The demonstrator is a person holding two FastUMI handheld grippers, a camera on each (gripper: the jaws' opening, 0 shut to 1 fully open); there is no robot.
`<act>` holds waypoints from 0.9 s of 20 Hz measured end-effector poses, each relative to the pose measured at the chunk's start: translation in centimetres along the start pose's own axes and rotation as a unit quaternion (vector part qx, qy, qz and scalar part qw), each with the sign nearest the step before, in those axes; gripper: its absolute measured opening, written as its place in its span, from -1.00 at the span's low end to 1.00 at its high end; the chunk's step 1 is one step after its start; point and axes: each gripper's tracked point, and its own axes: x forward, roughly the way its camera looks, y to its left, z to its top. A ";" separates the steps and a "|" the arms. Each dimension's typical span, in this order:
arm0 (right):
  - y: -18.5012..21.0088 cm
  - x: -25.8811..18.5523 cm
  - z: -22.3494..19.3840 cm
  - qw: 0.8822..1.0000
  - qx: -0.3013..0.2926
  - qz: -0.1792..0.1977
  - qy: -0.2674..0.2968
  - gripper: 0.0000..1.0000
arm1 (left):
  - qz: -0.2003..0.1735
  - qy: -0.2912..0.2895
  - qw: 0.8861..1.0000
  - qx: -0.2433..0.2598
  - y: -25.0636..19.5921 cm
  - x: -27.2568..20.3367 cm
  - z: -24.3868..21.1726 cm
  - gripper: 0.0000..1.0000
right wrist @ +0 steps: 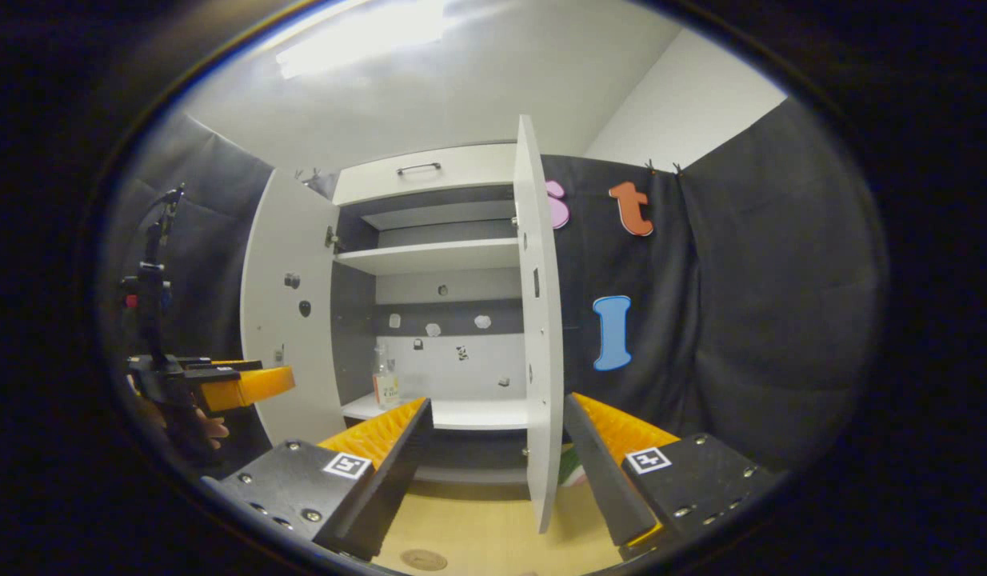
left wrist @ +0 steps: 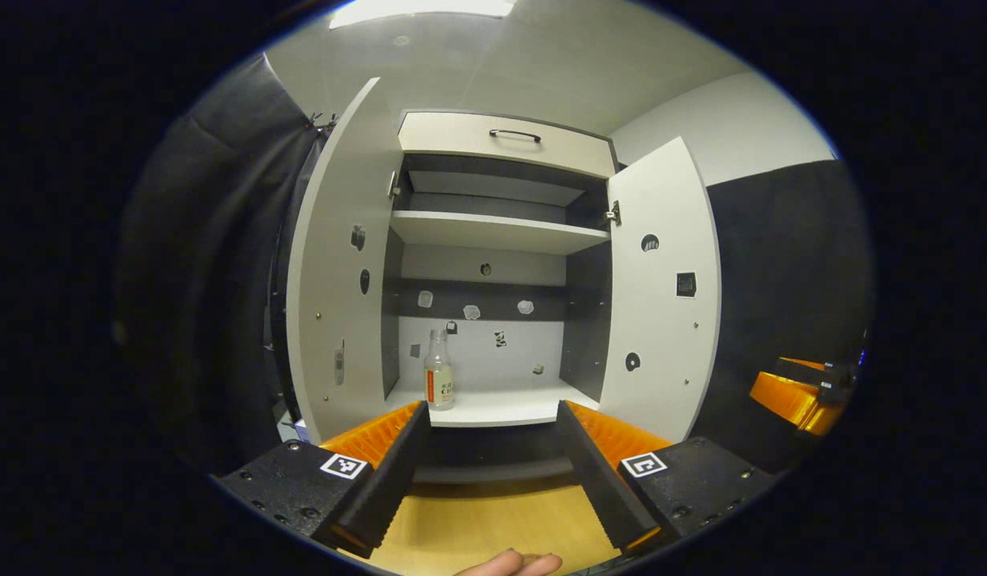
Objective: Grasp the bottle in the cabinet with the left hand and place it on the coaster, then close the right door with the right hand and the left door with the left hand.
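A clear glass bottle point(left wrist: 438, 372) with an orange-and-white label stands upright at the left of the cabinet's lower shelf point(left wrist: 501, 408); it also shows in the right gripper view point(right wrist: 384, 376). Both white doors, left point(left wrist: 341, 280) and right point(left wrist: 661, 288), stand open. My left gripper point(left wrist: 493, 412) is open in front of the shelf, short of the bottle, with nothing between its fingers. My right gripper point(right wrist: 497, 404) is open too, and the right door point(right wrist: 537, 320) stands edge-on between its fingers, farther off. A round brown coaster point(right wrist: 422, 559) lies on the wooden table near the front edge.
The wooden table point(left wrist: 477, 528) runs up to the cabinet's foot. An upper shelf point(left wrist: 493, 232) and a drawer with a dark handle point(left wrist: 513, 134) sit above. A fingertip point(left wrist: 509, 564) shows at the bottom. A red-and-green object point(right wrist: 572, 468) peeks from behind the right door.
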 end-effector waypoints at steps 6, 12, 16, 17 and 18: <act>0.4 1.3 1.3 0.999 0.019 -0.014 -0.034 0.99 | 0.002 -0.003 0.999 0.033 1.3 4.4 -0.5 0.99; -0.4 2.4 4.1 0.994 0.031 -0.052 -0.086 0.99 | 0.002 -0.008 0.999 0.037 3.0 12.4 -2.4 1.00; -0.9 2.7 4.9 0.990 0.062 -0.069 -0.102 0.99 | 0.017 -0.021 0.998 0.056 4.9 19.2 -4.1 0.99; -1.0 2.6 4.9 0.990 0.066 -0.070 -0.103 0.92 | 0.021 -0.016 0.998 0.058 5.3 21.1 -5.0 0.99; -1.2 2.6 4.5 0.990 0.063 -0.073 -0.102 0.99 | 0.025 -0.012 0.998 0.057 5.7 22.6 -5.7 0.99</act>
